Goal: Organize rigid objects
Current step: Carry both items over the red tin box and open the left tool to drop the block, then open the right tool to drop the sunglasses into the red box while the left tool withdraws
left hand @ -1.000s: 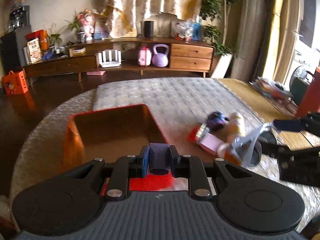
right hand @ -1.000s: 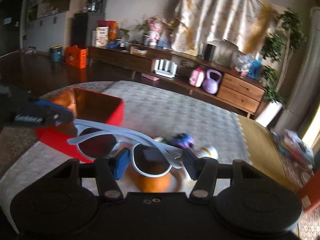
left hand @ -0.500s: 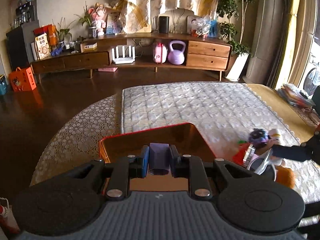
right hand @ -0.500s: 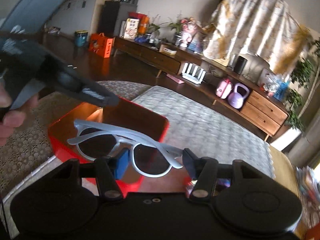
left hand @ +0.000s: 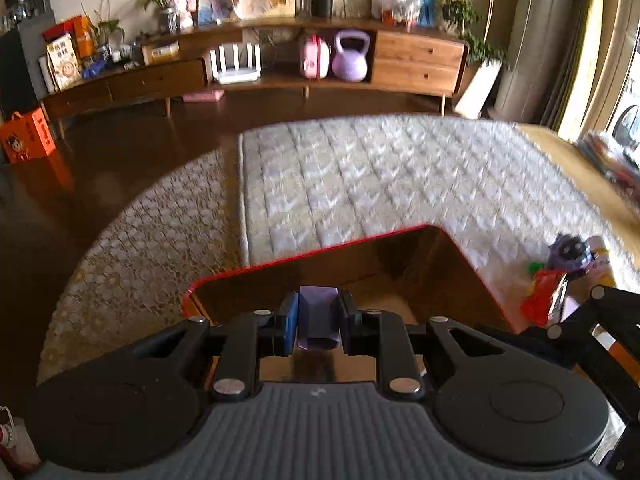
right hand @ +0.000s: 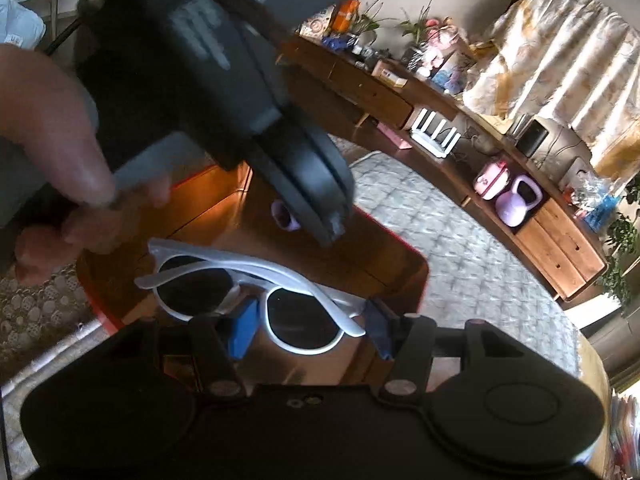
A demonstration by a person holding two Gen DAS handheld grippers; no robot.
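The red box [left hand: 472,258] sits open on the quilted worktop [left hand: 380,176]. Only the right wrist view shows white sunglasses [right hand: 256,296] clamped in the right gripper [right hand: 310,326] above it. The left gripper [left hand: 319,318], jaws nearly closed, pinches a small lilac piece [left hand: 318,312]; leftover items [left hand: 560,276] lie at three o'clock.

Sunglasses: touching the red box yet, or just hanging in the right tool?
Cannot tell. Right wrist view shows the sunglasses clamped in the right tool over the red box; no gap or contact shows plainly.

Both wrist cameras close above, angled down, sharing the red box [left hand: 472,256] [right hand: 404,256], facing the sideboard [left hand: 416,56] [right hand: 560,248]
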